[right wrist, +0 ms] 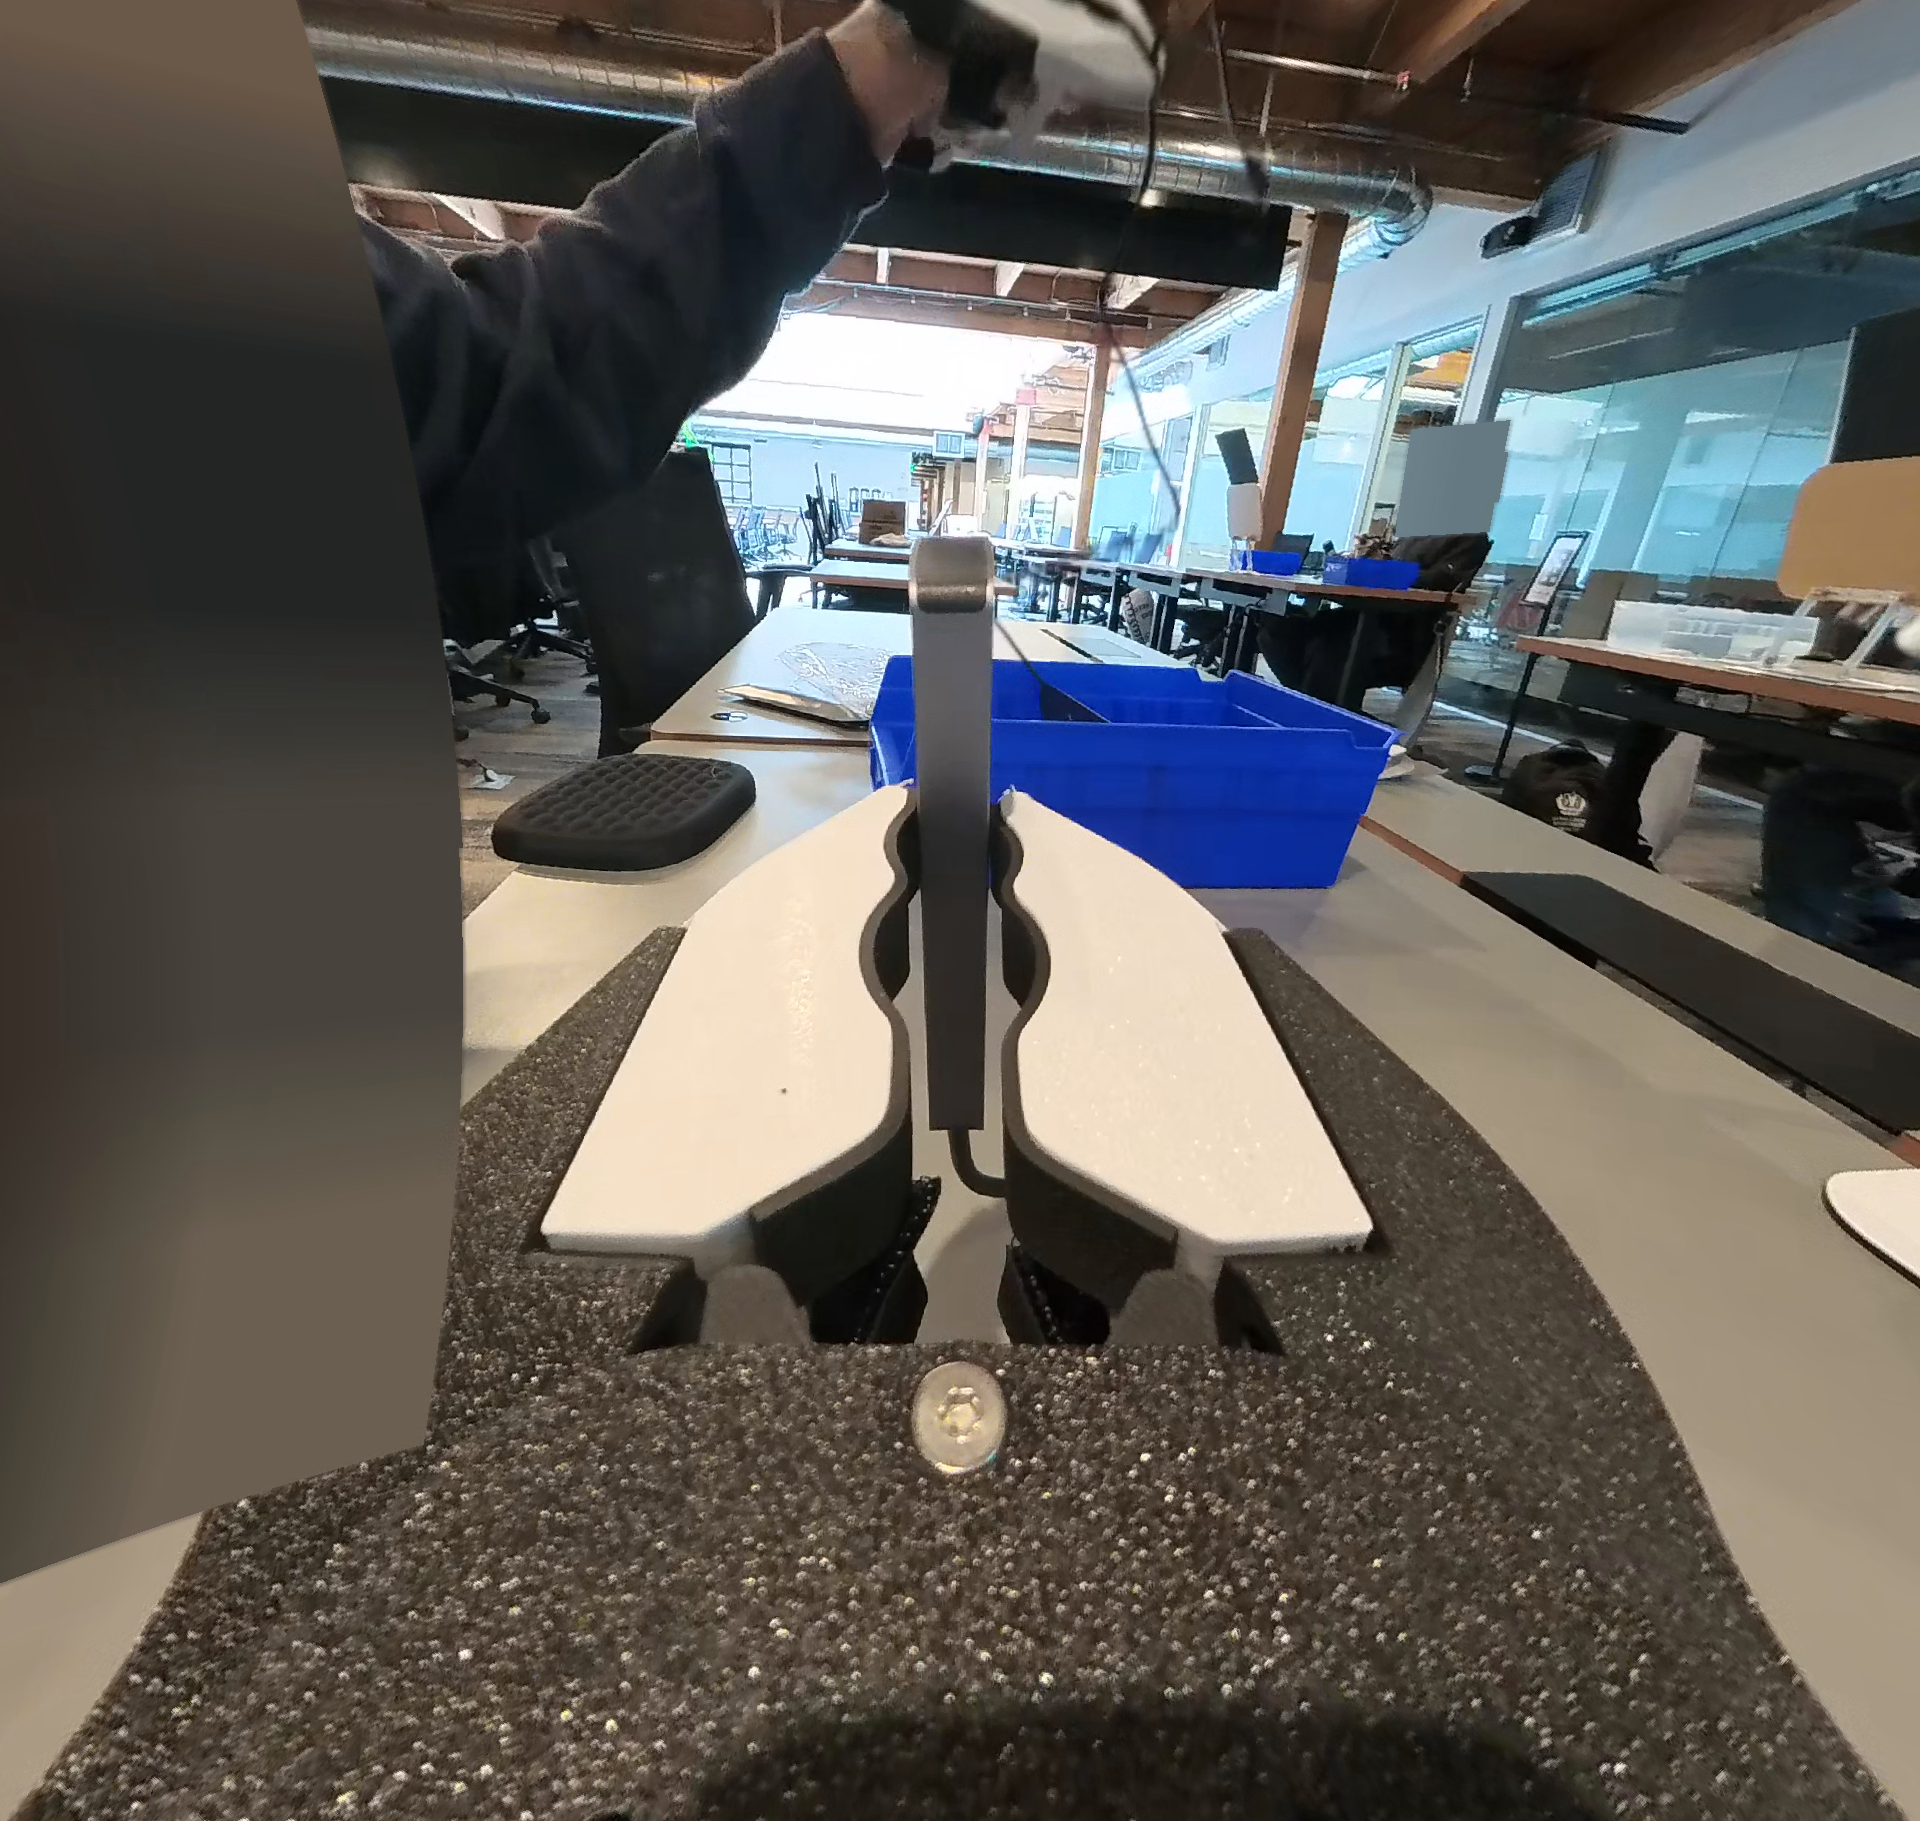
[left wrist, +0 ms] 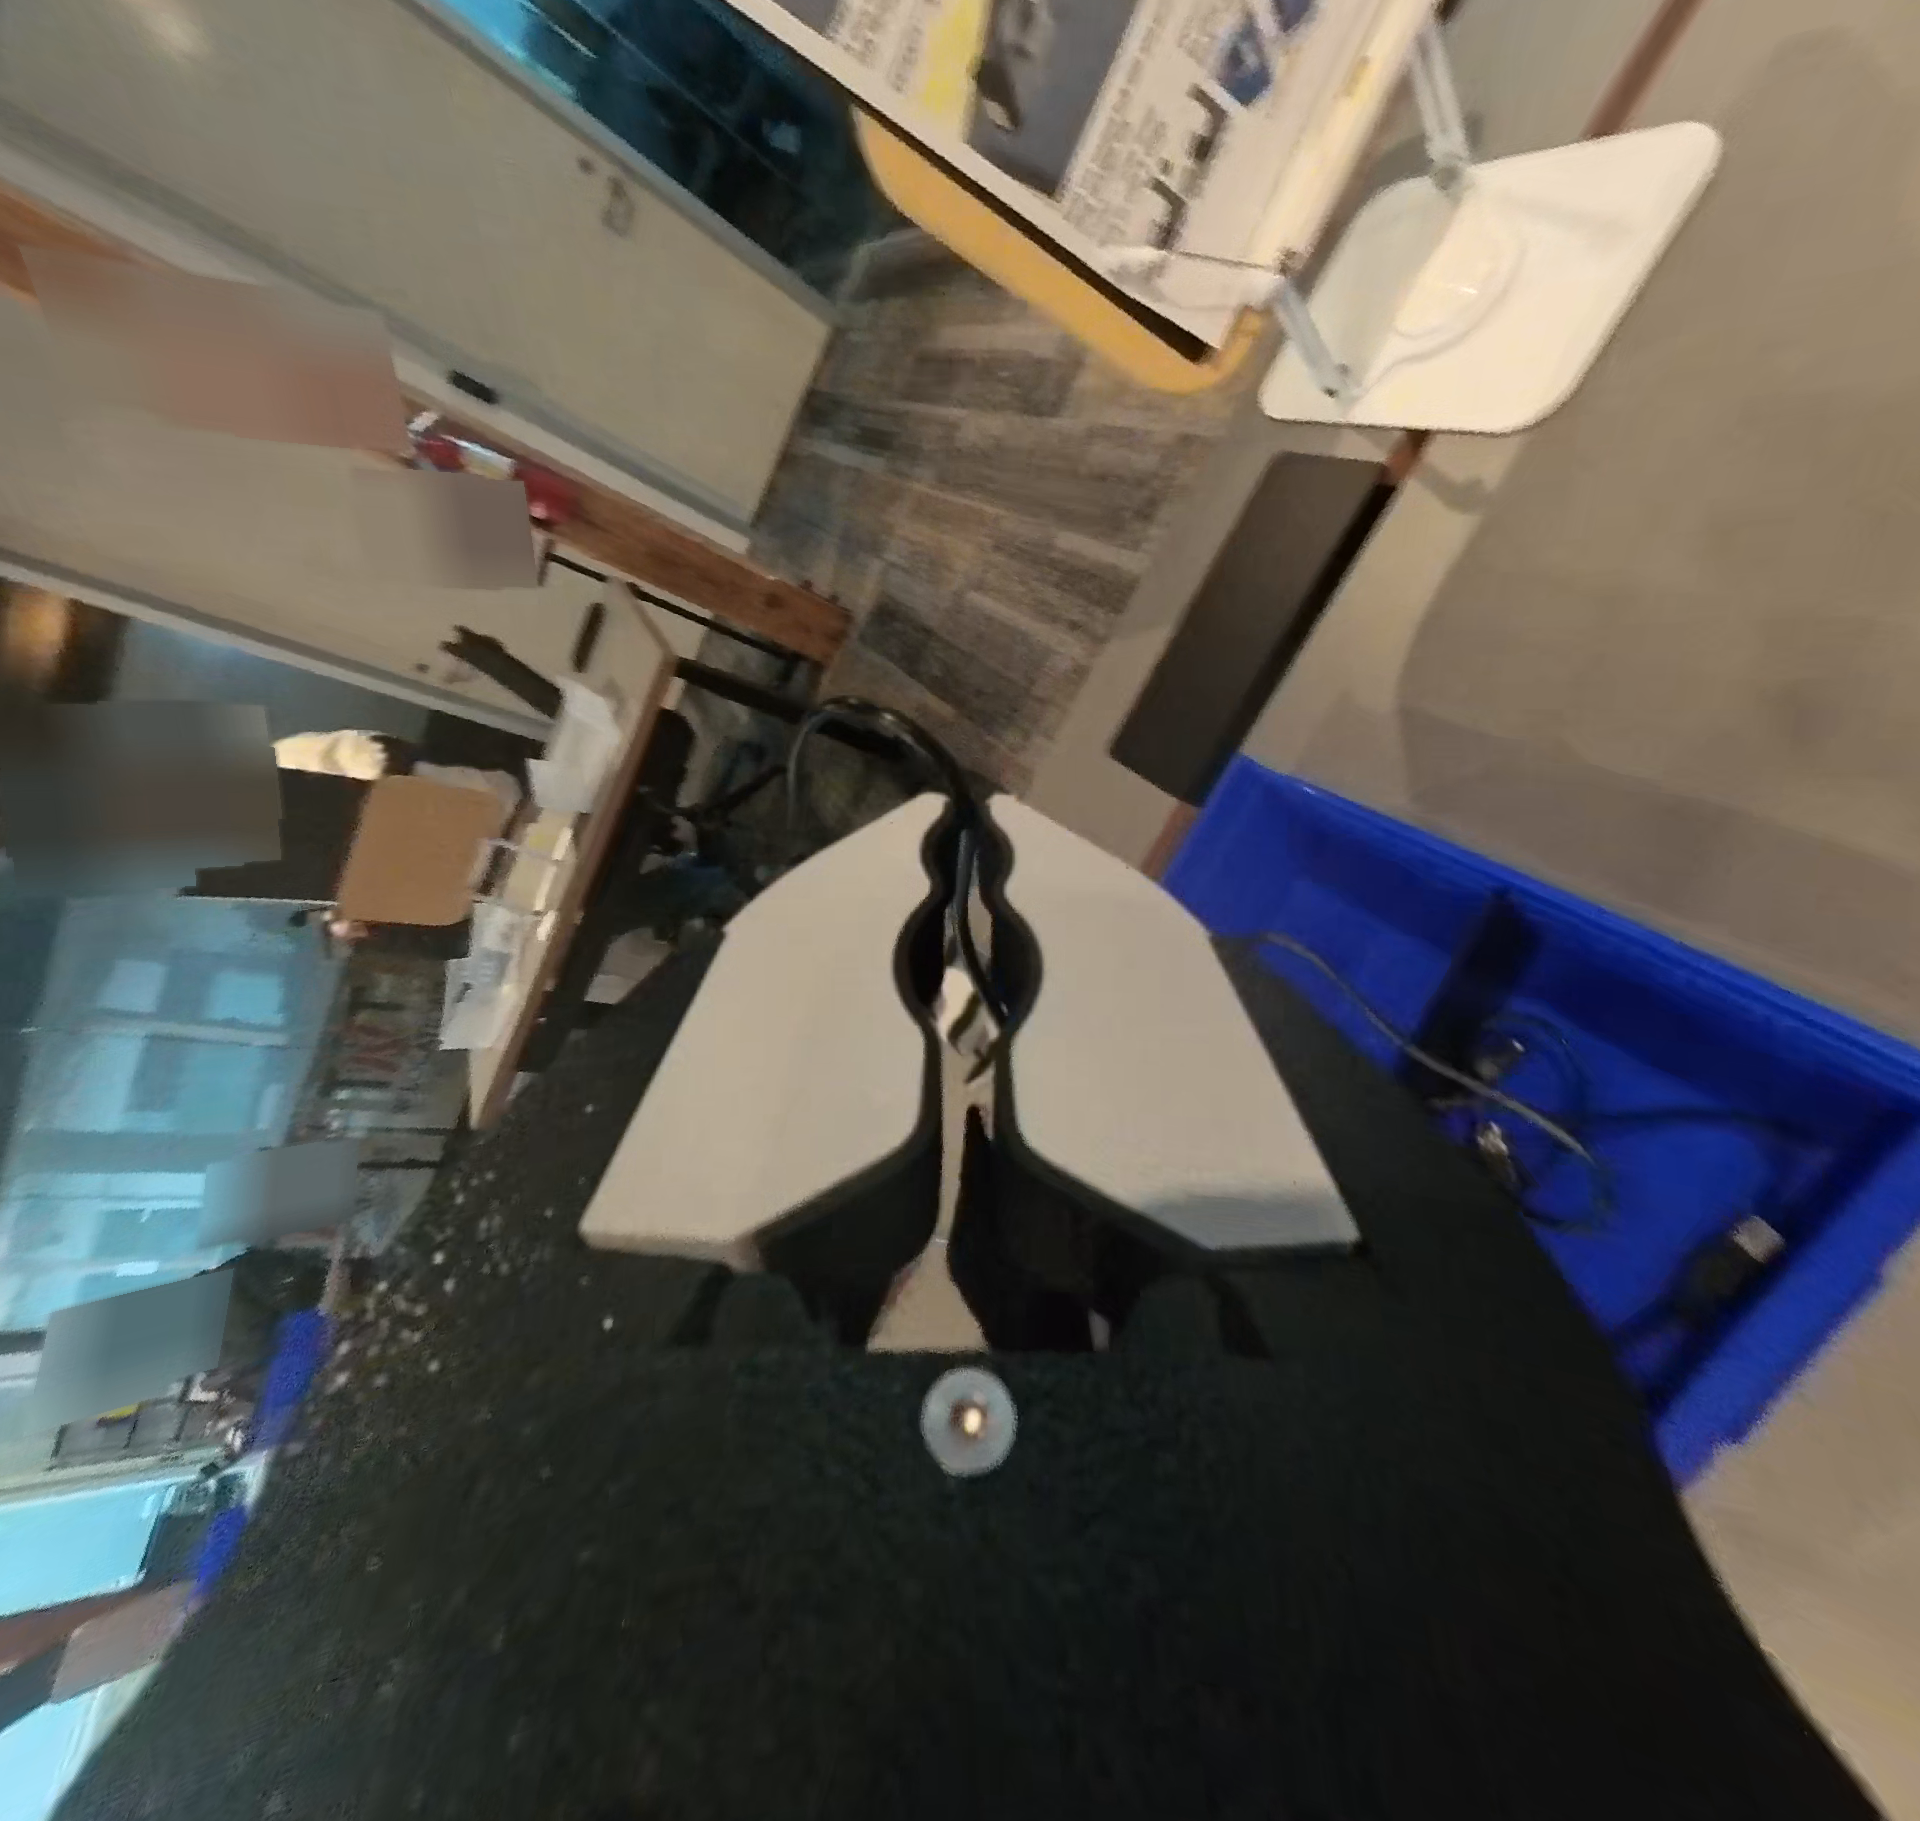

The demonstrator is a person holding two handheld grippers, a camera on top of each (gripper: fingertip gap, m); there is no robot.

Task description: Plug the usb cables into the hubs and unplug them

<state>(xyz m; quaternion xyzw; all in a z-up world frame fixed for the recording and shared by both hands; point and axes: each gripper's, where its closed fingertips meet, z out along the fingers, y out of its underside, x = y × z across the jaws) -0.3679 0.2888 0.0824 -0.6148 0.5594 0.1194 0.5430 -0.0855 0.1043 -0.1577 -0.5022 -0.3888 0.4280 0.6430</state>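
Hub clamped upright in right gripper, steadied for plugging. Cable pinched in left gripper, raised clear above bin.

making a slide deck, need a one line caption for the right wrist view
Right hand-held gripper clamps a grey USB hub upright above the desk, blue bin behind.
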